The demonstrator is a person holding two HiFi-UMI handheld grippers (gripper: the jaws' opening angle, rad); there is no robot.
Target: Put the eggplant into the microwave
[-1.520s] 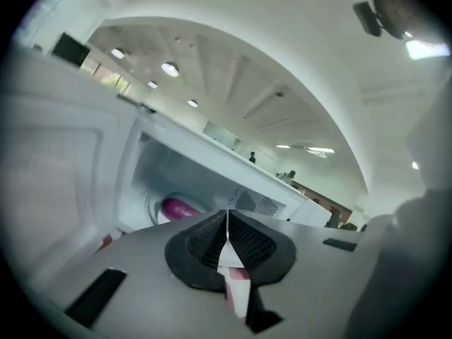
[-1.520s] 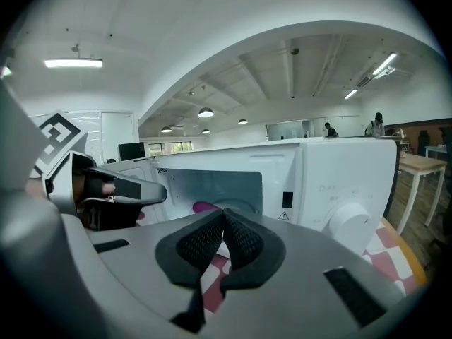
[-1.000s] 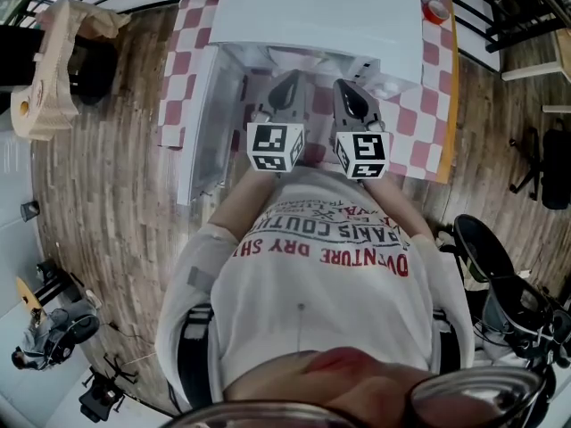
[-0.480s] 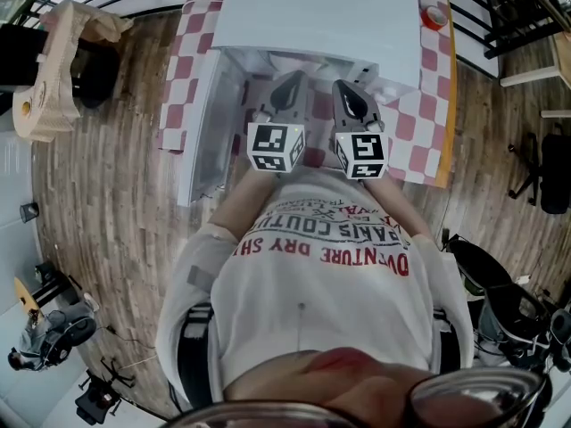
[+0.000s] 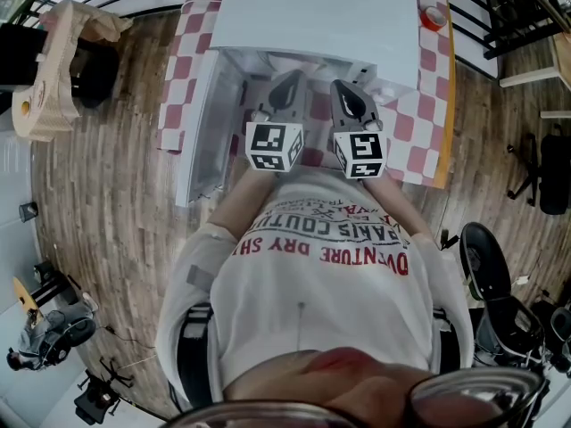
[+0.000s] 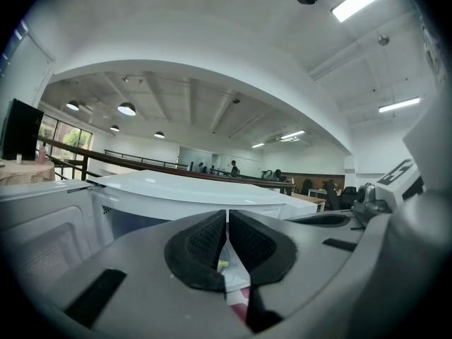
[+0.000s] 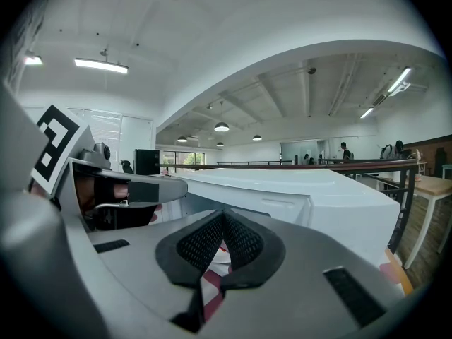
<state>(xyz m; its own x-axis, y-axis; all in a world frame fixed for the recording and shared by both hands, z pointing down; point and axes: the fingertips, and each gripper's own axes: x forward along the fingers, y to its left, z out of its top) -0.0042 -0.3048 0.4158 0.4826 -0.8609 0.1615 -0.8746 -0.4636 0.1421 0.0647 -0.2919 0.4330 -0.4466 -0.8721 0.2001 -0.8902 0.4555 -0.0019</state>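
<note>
Head view looks steeply down past the person's white printed shirt [image 5: 312, 266] at a white microwave [image 5: 321, 12] on a desk [image 5: 419, 123] covered by a red-and-white checked cloth [image 5: 183, 69]. Its door [image 5: 198, 123] is swung open to the left. The microwave's flat top covers the cavity from above, so the inside is hidden. The eggplant cannot be made out in any view, and where it lies relative to the tongs cannot be told. The left tongs [image 5: 287, 86] and right tongs [image 5: 346, 94] hang side by side, close together, just in front of the open mouth. Their marker cubes [image 5: 275, 146] sit on the near side by the person's chest. Left gripper view shows those tongs narrow, the two black pads [image 6: 205, 242] pressed together at the tip with nothing gripped. Through the gap below them show only a pale yellow-green speck [image 6: 222, 265], too small to name, and a sliver of the cloth. Right gripper view shows the same: pads [image 7: 240, 242] meeting at the tip, empty, with checked cloth below and the microwave's body beyond on the right.
</note>
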